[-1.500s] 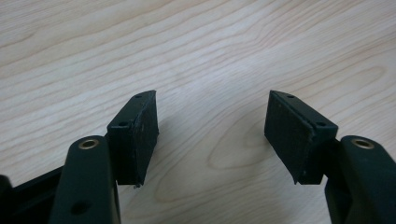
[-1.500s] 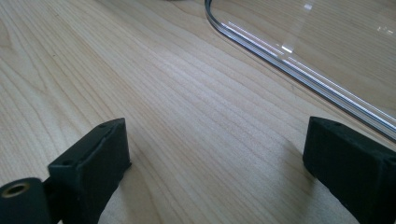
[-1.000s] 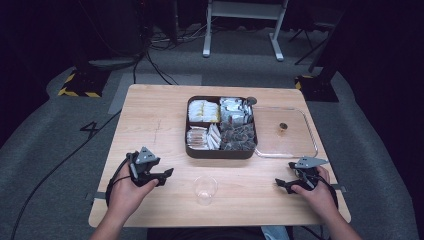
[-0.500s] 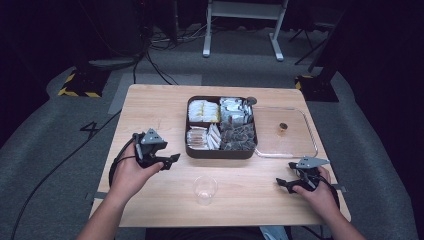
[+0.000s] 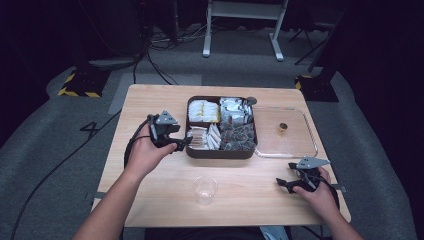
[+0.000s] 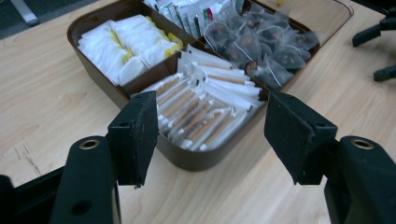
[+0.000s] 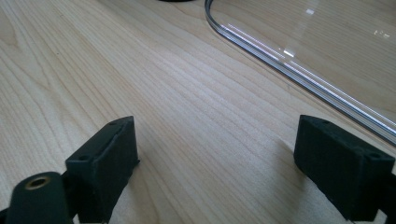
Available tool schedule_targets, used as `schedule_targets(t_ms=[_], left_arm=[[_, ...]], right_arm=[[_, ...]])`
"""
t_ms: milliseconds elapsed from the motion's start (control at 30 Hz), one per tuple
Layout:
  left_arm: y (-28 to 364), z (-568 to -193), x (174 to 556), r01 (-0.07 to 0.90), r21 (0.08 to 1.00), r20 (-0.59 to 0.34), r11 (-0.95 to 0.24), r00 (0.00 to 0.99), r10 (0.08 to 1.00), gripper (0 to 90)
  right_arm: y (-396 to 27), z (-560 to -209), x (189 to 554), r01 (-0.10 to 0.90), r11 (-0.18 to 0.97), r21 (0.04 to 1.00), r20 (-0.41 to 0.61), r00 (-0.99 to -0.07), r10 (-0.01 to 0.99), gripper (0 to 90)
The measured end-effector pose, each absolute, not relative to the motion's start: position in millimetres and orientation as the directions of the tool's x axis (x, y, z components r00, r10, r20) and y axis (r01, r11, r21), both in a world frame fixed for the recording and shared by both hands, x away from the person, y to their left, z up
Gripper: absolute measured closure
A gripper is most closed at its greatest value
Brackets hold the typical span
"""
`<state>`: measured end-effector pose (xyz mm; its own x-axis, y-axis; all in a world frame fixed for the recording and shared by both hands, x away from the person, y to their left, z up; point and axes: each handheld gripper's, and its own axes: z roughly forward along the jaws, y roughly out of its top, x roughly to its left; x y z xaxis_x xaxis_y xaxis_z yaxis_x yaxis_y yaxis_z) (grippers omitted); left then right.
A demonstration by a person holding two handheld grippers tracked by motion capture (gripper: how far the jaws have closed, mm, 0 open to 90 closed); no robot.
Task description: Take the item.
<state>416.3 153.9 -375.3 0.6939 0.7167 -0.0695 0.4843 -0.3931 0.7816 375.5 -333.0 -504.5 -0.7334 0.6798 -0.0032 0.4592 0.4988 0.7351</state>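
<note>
Overhead arrangement on the pale wooden table (image 5: 150, 200). The left gripper (image 5: 184, 143) is held just off the near-left corner of the dark brown four-compartment tray (image 5: 220, 152); its jaws stand wide apart and grip nothing. In the left gripper view the left gripper (image 6: 208, 133) frames the tray's nearest compartment between its jaws — this one holds the white paper stick sachets (image 6: 205, 116), lying packed side by side. Beyond them, to the gripper's left, sits the compartment of white folded packets with yellow edges (image 6: 123, 44); farther ahead lie the dark pyramid tea bags in clear wrap (image 6: 261, 44), and past those the printed white sachets (image 6: 187, 11). The jaws touch neither the tray nor its contents.

The right gripper (image 5: 285, 184) rests low at the table's near-right part, well apart from the tray, with its jaws likewise spread wide and empty. In the right gripper view the right gripper (image 7: 215, 158) has bare wood between its jaws, and the rim of the clear flat plastic lid (image 7: 299, 70) runs just ahead and to its right. In the high view this lid (image 5: 300, 147) lies beside the tray — touching its right wall — with a small brown knob (image 5: 283, 127) on it. A clear plastic cup (image 5: 205, 189) stands upright between the two grippers, nearer the person.
</note>
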Motion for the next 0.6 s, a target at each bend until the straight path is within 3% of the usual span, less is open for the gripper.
schedule_targets(t_ms=[600], left_arm=[[130.3,-370.8,483.1,0.447,0.777,-0.045,-0.442,0.741,0.67,37.3]], right_arm=[[-333.0,-504.5,375.5,0.459,0.499,0.735,-0.003,-0.733,0.68,13.6]])
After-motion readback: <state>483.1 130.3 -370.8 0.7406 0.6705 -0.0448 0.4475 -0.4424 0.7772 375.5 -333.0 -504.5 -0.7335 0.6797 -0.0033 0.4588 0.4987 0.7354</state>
